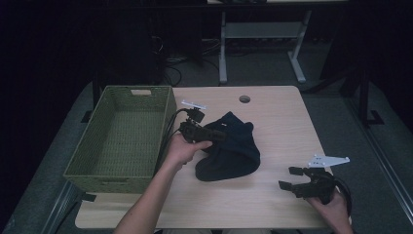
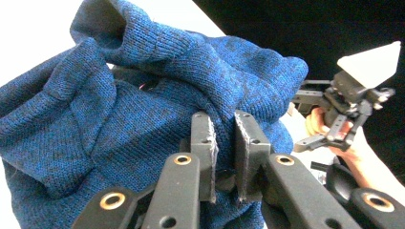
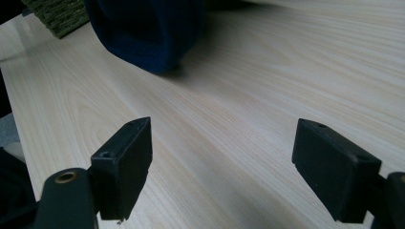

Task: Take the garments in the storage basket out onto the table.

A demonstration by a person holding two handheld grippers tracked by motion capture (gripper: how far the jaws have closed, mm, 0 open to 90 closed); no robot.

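Handling overview: soft knitwear on a table, to be gripped by its folds rather than its bulk.

Table [image 1: 272, 122]: pale wood, smooth; the knit should slide over it easily if dragged, I judge.

Basket [image 1: 146, 100]: green woven bin at the left edge of the table, open at the top; it stands just beside the left hand and close to the garment.

Knit garment [image 1: 233, 151]: dark blue, bunched in a loose heap near the middle of the table, right of the basket. In the left gripper view [image 2: 119, 95] the ribbed wool shows deep folds and a rolled edge. Likely light, limp and stretchy; it will sag and trail when lifted, and it is not fragile or slippery.

Where to grip: a thick fold or the rolled edge, where several layers bunch; a single layer would probably stretch and slip free.

Left gripper [image 1: 221, 135]: reaching onto the top of the heap; its jaws stand nearly together, pinching a ridge of the knit [image 2: 224, 138].

Right gripper [image 1: 288, 177]: held low near the table's right front corner, well apart from the garment, jaws wide with bare wood between them [image 3: 222, 157].
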